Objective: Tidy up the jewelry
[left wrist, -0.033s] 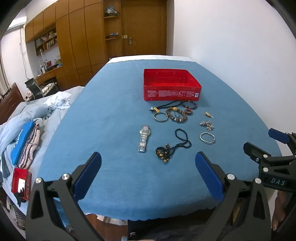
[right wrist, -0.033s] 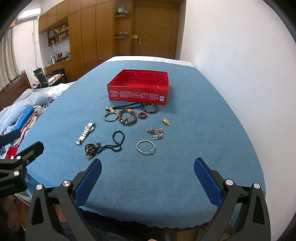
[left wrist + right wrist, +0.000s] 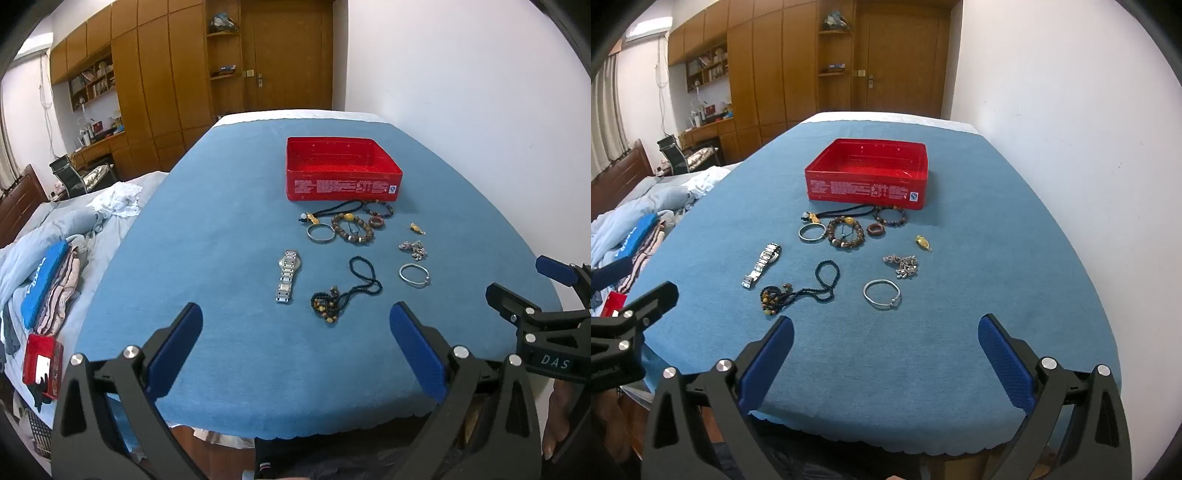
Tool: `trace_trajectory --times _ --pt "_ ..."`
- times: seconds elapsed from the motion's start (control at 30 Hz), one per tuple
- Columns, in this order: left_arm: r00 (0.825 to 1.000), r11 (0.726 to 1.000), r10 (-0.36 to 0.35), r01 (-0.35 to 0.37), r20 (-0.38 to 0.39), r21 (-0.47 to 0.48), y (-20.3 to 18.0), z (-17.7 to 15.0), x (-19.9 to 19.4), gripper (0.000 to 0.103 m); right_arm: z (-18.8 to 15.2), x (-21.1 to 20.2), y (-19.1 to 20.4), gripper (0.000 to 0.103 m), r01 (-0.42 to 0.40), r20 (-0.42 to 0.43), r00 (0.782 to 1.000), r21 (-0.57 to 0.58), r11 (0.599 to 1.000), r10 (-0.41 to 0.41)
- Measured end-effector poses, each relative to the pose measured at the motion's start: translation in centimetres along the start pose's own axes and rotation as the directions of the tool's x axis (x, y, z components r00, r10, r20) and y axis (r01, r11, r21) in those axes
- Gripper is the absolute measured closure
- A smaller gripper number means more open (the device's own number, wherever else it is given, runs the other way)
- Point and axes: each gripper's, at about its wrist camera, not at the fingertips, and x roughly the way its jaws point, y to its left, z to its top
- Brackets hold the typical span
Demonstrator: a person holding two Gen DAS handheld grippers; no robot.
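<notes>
Jewelry is all loose on the blue tablecloth (image 3: 221, 229), none in the red box (image 3: 341, 182) yet; box sits open-topped toward the far end of the table, printed label facing the cameras, interior bare. Directly in front of its near wall: black cord with gold charm (image 3: 334, 213), dark bead bracelet (image 3: 378, 209) and small brown ring (image 3: 377, 222), cord end almost touching the box. Just nearer: big brown wooden-bead bracelet (image 3: 352, 229) with a silver bangle (image 3: 320, 233) touching or nearly touching its left side. Small gold pendant (image 3: 416, 228) lies alone to the right. Below that, a crumpled silver chain (image 3: 413, 250), then a thin silver bracelet (image 3: 414, 275). Steel watch (image 3: 288, 275) lies flat, strap stretched out, left of the group. Black bead necklace (image 3: 349, 291) with a clump of amber and dark beads is the nearest piece. Left gripper (image 3: 295, 345) hangs over the near edge of the cloth, jaws spread wide, nothing between them. Right gripper (image 3: 885, 349) same: blue pads far apart, empty, near the cloth edge, well short of the jewelry. Each gripper shows at the side of the other's view. White wall on the right; bed with heaped clothes (image 3: 55, 280) on the left; wooden wardrobes (image 3: 155, 74) and door at the back.
</notes>
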Motion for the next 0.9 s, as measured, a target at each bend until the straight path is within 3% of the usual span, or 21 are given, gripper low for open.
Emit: trace_trajectory --times 0.9 --pt "1.0 1.0 0.006 -0.006 0.006 0.003 -0.04 0.04 0.12 0.003 0.07 0.01 0.08 0.004 -0.008 -0.003 1.0 0.008 1.0 0.008"
